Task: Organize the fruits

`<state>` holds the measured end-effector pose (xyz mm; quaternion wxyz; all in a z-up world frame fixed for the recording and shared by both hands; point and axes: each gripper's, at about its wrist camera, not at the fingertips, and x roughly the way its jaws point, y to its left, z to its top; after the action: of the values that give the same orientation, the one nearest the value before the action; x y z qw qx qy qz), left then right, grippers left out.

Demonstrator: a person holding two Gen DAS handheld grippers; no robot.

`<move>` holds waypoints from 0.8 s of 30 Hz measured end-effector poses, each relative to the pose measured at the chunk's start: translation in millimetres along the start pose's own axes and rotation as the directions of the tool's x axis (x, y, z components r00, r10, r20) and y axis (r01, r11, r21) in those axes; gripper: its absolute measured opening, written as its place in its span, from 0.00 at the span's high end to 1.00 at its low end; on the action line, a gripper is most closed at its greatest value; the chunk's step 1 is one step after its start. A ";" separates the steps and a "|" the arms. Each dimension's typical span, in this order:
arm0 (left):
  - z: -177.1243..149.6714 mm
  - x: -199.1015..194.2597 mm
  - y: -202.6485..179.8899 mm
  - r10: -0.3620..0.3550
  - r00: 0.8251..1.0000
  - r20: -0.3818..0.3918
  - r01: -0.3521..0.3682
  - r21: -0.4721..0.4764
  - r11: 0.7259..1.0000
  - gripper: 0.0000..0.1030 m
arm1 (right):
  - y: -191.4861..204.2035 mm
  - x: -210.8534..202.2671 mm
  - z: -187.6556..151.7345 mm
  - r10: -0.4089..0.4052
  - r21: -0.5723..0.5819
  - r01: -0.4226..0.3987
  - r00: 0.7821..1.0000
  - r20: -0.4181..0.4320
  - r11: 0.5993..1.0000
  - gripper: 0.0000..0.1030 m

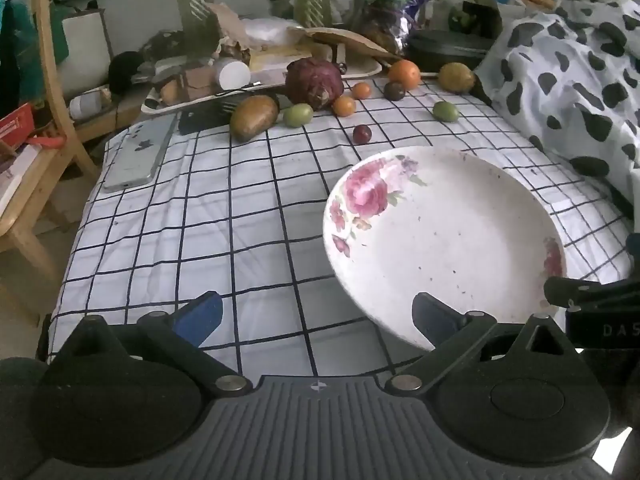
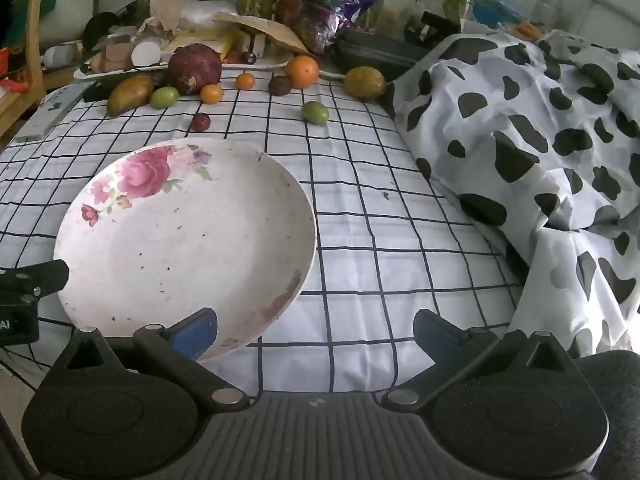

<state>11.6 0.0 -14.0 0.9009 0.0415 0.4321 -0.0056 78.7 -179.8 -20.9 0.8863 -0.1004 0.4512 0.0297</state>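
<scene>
- Both left tongs (image 1: 318, 316) and right tongs (image 2: 316, 330) are seen spread wide, gripping nothing.
- Beyond the plate (image 2: 120, 280), the orange (image 2: 302, 71) is judged firm, round, roll-prone; best pinched across its middle.

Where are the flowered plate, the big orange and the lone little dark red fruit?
flowered plate (image 2: 192, 240): right wrist view, on its bare white middle.
big orange (image 2: 302, 71): right wrist view, on the middle of its peel.
little dark red fruit (image 1: 362, 134): left wrist view, on its rounded front.
</scene>
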 end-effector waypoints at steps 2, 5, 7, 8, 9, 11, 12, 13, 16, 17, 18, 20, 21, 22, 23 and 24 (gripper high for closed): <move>-0.8 0.0 -1.6 0.003 1.000 0.001 -0.003 0.005 1.000 0.00 | -3.0 -4.7 -9.7 0.000 -0.007 0.000 1.000 0.001 1.000 0.00; -1.5 -0.2 -0.4 0.001 1.000 0.004 -0.001 0.008 1.000 0.00 | -5.9 -10.3 -17.6 -0.002 -0.011 0.001 1.000 -0.002 1.000 0.00; -1.4 -0.4 -0.7 0.001 1.000 0.004 -0.001 0.007 1.000 0.00 | -10.1 -15.5 -27.7 0.000 -0.012 0.000 1.000 0.001 1.000 0.00; -1.2 -0.4 -1.2 0.002 1.000 0.003 -0.002 0.008 1.000 0.00 | -12.9 -18.7 -34.4 0.000 -0.011 0.000 1.000 0.001 1.000 0.00; -1.3 -0.4 -1.2 0.002 1.000 0.003 -0.002 0.008 1.000 0.00 | -12.8 -21.5 -35.9 -0.001 -0.008 0.001 1.000 0.004 1.000 0.00; -0.9 -0.4 -1.7 0.002 1.000 0.003 -0.002 0.007 1.000 0.00 | -12.6 -21.0 -36.1 -0.002 -0.006 0.002 1.000 0.001 1.000 0.00; -0.9 -0.4 -1.3 0.000 1.000 0.004 0.000 0.009 1.000 0.00 | -13.4 -21.1 -36.1 0.000 -0.004 0.000 1.000 0.001 1.000 0.00; -1.1 -0.3 -1.0 -0.002 1.000 0.005 0.001 0.011 1.000 0.00 | -13.6 -21.1 -36.1 0.000 -0.003 0.000 1.000 0.001 1.000 0.00; -1.8 -0.3 -1.8 0.003 1.000 0.005 -0.003 0.018 1.000 0.00 | -13.8 -21.1 -36.4 0.000 -0.004 0.000 1.000 0.000 1.000 0.00; -1.3 -0.5 -2.8 0.004 1.000 0.005 -0.004 0.021 1.000 0.00 | -13.8 -21.0 -36.4 0.000 -0.004 0.000 1.000 0.001 1.000 0.00; -1.3 -0.6 -3.1 0.004 1.000 0.006 -0.005 0.023 1.000 0.00 | -13.7 -21.1 -36.4 0.001 -0.003 -0.001 1.000 0.002 1.000 0.00; -1.3 -0.4 -2.8 0.005 1.000 0.006 -0.005 0.025 1.000 0.00 | -13.6 -21.2 -36.2 0.002 -0.002 -0.002 1.000 0.003 1.000 0.00; -1.5 -0.2 -3.2 0.005 1.000 0.005 -0.006 0.025 1.000 0.00 | -13.7 -21.2 -36.4 0.006 -0.001 -0.006 1.000 0.004 1.000 0.00; -1.8 -0.2 -3.9 0.007 1.000 0.005 -0.007 0.025 1.000 0.00 | -14.1 -21.2 -36.4 0.013 0.000 -0.013 1.000 0.005 1.000 0.00; -2.1 -0.4 -3.9 0.008 1.000 0.006 -0.008 0.026 1.000 0.00 | -14.6 -21.2 -36.3 0.021 0.002 -0.021 1.000 0.005 1.000 0.00; -2.3 -0.4 -3.3 0.007 1.000 0.005 -0.007 0.025 1.000 0.00 | -14.7 -21.5 -36.5 0.025 0.003 -0.025 1.000 0.005 1.000 0.00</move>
<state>9.4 -3.1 -15.3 0.9014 0.0545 0.4294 -0.0079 39.1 -200.8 -22.2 0.8872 -0.0931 0.4501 0.0404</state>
